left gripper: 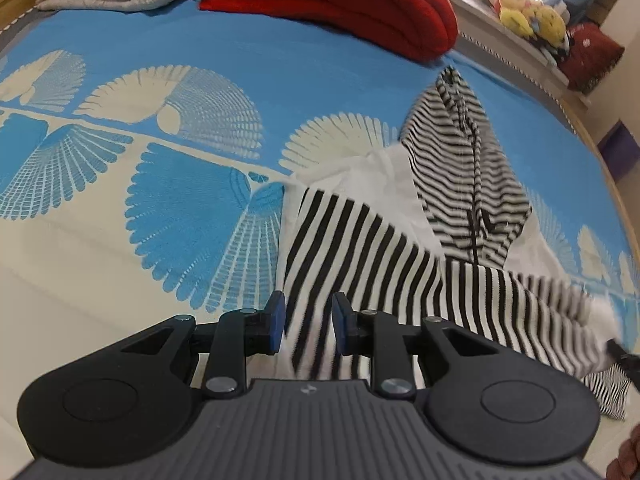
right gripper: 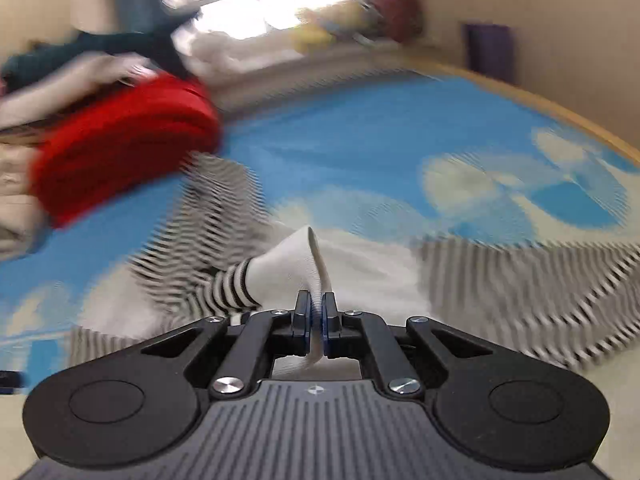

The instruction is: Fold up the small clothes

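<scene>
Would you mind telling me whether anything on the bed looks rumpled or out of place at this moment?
Yes: the striped socks lie in a crumpled, overlapping heap on the blue patterned bedspread, none folded. One sock is lifted off the heap, its white end pinched in the right tongs.

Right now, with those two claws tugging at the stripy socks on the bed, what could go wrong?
1. The right gripper pinches only a thin white edge of the striped sock; a pull might slip it free.
2. The left gripper has sock fabric between its fingers, but its grip looks loose, so that end may drop.
3. A second striped sock lies against it and could get dragged along.
</scene>
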Tool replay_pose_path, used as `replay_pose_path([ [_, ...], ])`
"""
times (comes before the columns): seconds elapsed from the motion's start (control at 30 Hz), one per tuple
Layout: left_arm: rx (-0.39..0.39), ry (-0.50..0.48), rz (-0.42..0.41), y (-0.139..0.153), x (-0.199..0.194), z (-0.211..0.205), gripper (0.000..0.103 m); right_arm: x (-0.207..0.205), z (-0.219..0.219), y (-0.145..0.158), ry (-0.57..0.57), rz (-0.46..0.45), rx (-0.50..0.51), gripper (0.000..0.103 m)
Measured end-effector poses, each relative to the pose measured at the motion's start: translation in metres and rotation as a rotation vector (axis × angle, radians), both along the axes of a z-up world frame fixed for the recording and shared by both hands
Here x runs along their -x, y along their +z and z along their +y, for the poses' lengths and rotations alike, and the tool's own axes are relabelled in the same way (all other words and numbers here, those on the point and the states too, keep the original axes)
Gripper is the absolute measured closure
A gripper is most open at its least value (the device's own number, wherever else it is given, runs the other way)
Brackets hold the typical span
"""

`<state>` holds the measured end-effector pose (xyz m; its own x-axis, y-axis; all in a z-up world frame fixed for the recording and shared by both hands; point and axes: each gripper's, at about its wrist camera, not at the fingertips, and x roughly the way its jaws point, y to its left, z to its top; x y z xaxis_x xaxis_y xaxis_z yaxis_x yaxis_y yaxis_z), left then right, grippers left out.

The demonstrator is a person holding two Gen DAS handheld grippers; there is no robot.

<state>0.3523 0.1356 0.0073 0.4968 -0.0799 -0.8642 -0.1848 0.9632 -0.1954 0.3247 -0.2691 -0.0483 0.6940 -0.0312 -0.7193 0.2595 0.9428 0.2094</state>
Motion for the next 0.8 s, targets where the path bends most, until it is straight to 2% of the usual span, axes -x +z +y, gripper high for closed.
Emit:
replay_pose_path([
  [0.03,-0.006,-0.012,0.01,-0.003,0.0,-0.004,0.077,-0.008,-0.004,-0.011,0.008,0.086,-0.02,0.096],
  [0.07,-0.008,-0.021,0.021,-0.007,0.0,-0.007,0.077,-0.01,-0.01,-0.017,-0.019,0.131,-0.034,0.096],
  [0.13,-0.006,-0.051,0.041,-0.013,0.0,-0.014,0.077,-0.005,-0.015,-0.012,-0.083,0.077,-0.007,0.091],
  [0.2,0.013,-0.089,0.055,-0.018,0.001,-0.021,0.077,-0.004,-0.011,-0.004,-0.017,-0.008,-0.015,0.09],
  [0.27,0.039,-0.122,0.078,-0.026,0.003,-0.026,0.077,-0.009,-0.01,-0.011,0.077,0.008,-0.111,0.078],
  [0.3,0.039,-0.141,0.093,-0.031,0.005,-0.028,0.077,-0.016,-0.012,-0.022,0.086,0.069,-0.157,0.073],
  [0.33,0.009,-0.169,0.122,-0.039,0.006,-0.032,0.077,-0.022,-0.014,-0.036,0.079,0.151,-0.187,0.062],
  [0.37,-0.04,-0.19,0.158,-0.049,0.008,-0.035,0.077,-0.025,-0.019,-0.053,0.053,0.253,-0.204,0.06],
  [0.4,-0.108,-0.21,0.211,-0.064,0.01,-0.038,0.079,-0.024,-0.026,-0.066,0.015,0.312,-0.216,0.06],
  [0.43,-0.123,-0.217,0.227,-0.071,0.011,-0.038,0.083,-0.018,-0.031,-0.067,-0.011,0.298,-0.242,0.06],
  [0.5,-0.139,-0.222,0.212,-0.065,0.013,-0.042,0.083,-0.016,-0.031,-0.056,-0.003,0.264,-0.225,0.06],
  [0.57,-0.103,-0.234,0.143,-0.048,0.016,-0.048,0.079,-0.016,-0.03,-0.047,0.024,0.214,-0.197,0.056],
  [0.6,-0.084,-0.248,0.128,-0.044,0.016,-0.05,0.078,-0.016,-0.032,-0.05,0.02,0.221,-0.204,0.054],
  [0.63,-0.08,-0.262,0.145,-0.048,0.016,-0.053,0.077,-0.017,-0.036,-0.056,0.006,0.257,-0.219,0.054],
  [0.7,-0.11,-0.266,0.236,-0.068,0.016,-0.056,0.077,-0.015,-0.048,-0.066,-0.058,0.322,-0.235,0.055],
  [0.73,-0.121,-0.27,0.249,-0.075,0.017,-0.058,0.078,-0.012,-0.055,-0.064,-0.084,0.318,-0.25,0.055],
  [0.8,-0.143,-0.274,0.231,-0.066,0.017,-0.064,0.077,-0.008,-0.07,-0.051,-0.098,0.266,-0.267,0.055],
])
